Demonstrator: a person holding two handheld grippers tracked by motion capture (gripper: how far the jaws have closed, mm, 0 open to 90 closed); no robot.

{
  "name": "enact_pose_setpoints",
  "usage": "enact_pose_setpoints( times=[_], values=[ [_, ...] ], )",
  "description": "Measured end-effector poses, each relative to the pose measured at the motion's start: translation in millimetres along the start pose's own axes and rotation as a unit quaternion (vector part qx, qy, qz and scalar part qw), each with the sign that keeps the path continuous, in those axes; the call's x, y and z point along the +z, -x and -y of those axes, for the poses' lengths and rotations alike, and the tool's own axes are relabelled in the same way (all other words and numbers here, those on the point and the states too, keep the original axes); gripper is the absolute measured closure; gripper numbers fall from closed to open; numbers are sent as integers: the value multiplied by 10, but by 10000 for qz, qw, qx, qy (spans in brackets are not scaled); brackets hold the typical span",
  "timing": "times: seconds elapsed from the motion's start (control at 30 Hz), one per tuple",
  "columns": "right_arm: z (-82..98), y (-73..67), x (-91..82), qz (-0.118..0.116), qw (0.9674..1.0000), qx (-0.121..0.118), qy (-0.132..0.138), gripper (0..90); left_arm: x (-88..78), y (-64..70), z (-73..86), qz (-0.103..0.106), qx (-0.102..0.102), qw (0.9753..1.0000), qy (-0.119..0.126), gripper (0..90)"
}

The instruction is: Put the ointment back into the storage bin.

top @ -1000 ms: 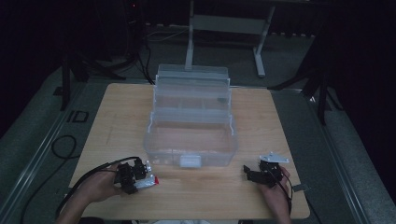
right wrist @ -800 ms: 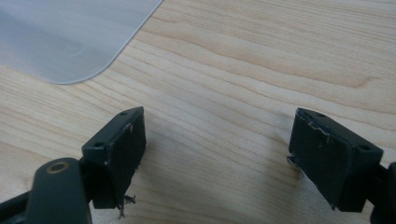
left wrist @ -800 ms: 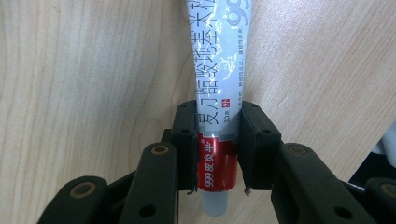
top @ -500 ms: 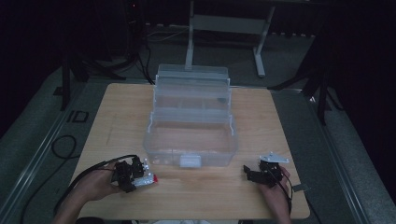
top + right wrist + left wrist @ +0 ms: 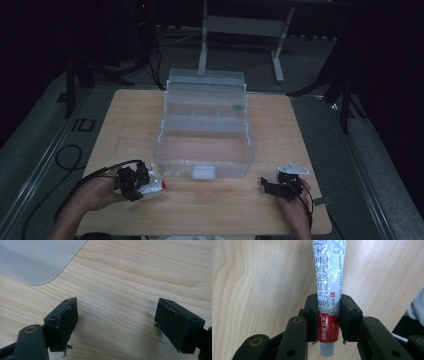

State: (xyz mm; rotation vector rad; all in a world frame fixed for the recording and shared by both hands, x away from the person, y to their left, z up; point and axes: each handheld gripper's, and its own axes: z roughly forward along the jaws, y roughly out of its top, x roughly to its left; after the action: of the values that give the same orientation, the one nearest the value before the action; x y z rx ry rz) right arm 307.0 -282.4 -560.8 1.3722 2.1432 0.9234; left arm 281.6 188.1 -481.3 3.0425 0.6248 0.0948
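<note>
A white ointment tube (image 5: 329, 277) with a red band and a translucent cap sits between the jaws of my left gripper (image 5: 328, 312), which is shut on its red end. In the high view that gripper (image 5: 136, 181) is at the table's front left, and the tube (image 5: 154, 187) sticks out to its right, just above the wood. My right gripper (image 5: 267, 186) rests at the front right. Its jaws (image 5: 117, 320) stand wide open over bare wood with nothing between them.
A clear plastic tiered box (image 5: 202, 135) stands open in the middle of the wooden table (image 5: 125, 115), and its rounded corner (image 5: 32, 260) lies ahead of the right gripper. Cables trail off the left front edge. Dark floor and stands surround the table.
My left gripper has risen slightly with the tube still clamped in it. The right gripper has stayed where it was.
</note>
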Motion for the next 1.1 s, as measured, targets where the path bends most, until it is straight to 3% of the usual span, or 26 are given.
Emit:
enact_pose_setpoints(
  times=[0.53, 1.1],
  values=[
    [0, 0, 0, 0, 10000, -1, 0, 186, -240, -63, 50, -132, 36, 9995, 283, 704],
    [0, 0, 0, 0, 10000, 0, 0, 186, -435, -102, 10, -206, 328, 9983, 438, 704]
  ],
)
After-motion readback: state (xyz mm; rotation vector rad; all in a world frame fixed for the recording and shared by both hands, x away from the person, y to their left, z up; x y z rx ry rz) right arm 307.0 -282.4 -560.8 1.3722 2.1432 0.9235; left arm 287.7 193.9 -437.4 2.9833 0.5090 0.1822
